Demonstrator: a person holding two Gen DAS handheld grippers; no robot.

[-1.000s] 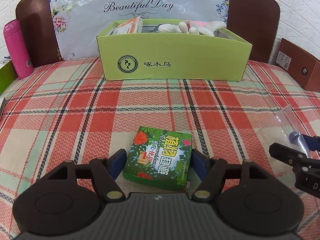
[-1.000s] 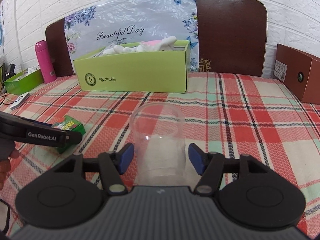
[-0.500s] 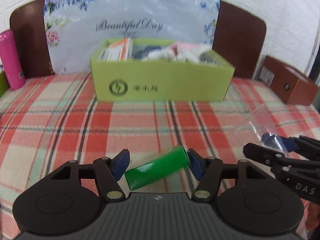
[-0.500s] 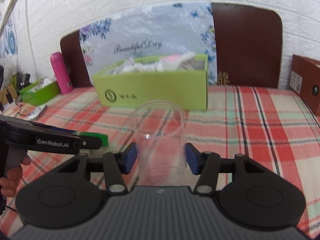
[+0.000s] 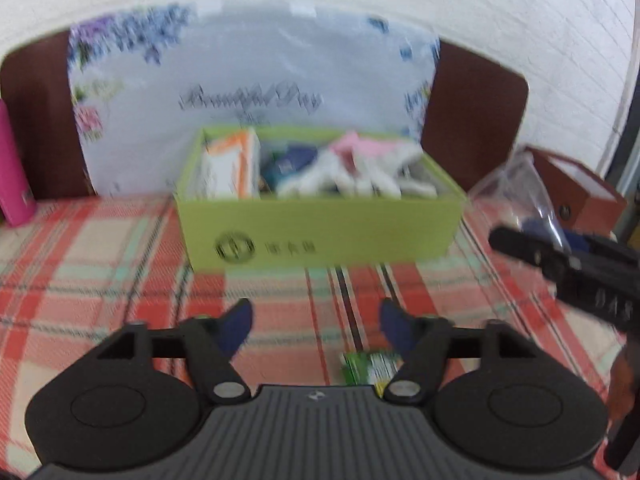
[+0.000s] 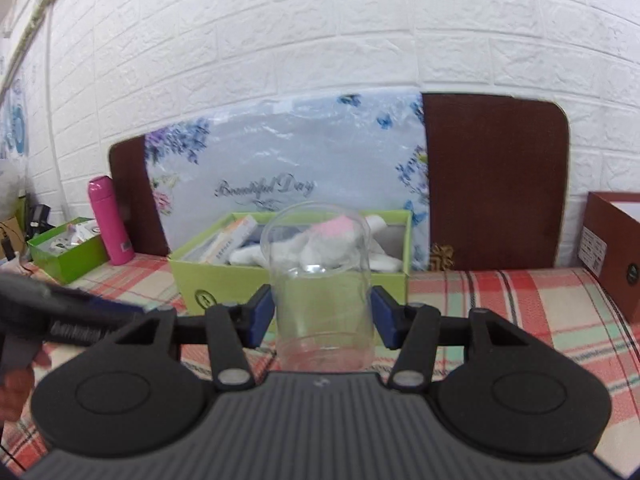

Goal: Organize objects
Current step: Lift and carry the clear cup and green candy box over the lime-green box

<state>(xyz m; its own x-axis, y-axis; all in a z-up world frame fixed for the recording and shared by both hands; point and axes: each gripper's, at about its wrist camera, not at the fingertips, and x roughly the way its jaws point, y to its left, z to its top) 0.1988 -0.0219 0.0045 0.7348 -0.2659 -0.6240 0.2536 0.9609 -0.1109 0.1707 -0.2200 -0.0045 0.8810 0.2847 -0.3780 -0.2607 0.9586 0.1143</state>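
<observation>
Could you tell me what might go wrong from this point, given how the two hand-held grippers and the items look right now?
1. The left hand-held gripper is open and empty, and the small green box lies on the plaid cloth below it, so it probably needs regrasping.
2. The clear cup in the right hand-held gripper is smooth and could slip or get squeezed.
3. The green storage box already looks crowded, so an added item may sit poorly.

The green packet (image 5: 370, 366), gripped between the left gripper (image 5: 316, 326) fingers half a second ago, now lies loose on the plaid cloth (image 5: 100, 280) below the spread jaws. That gripper has risen and moved nearer the green box (image 5: 320, 232). The right gripper (image 6: 322, 316) has lifted the clear cup (image 6: 320, 280) higher, up against the box front
</observation>
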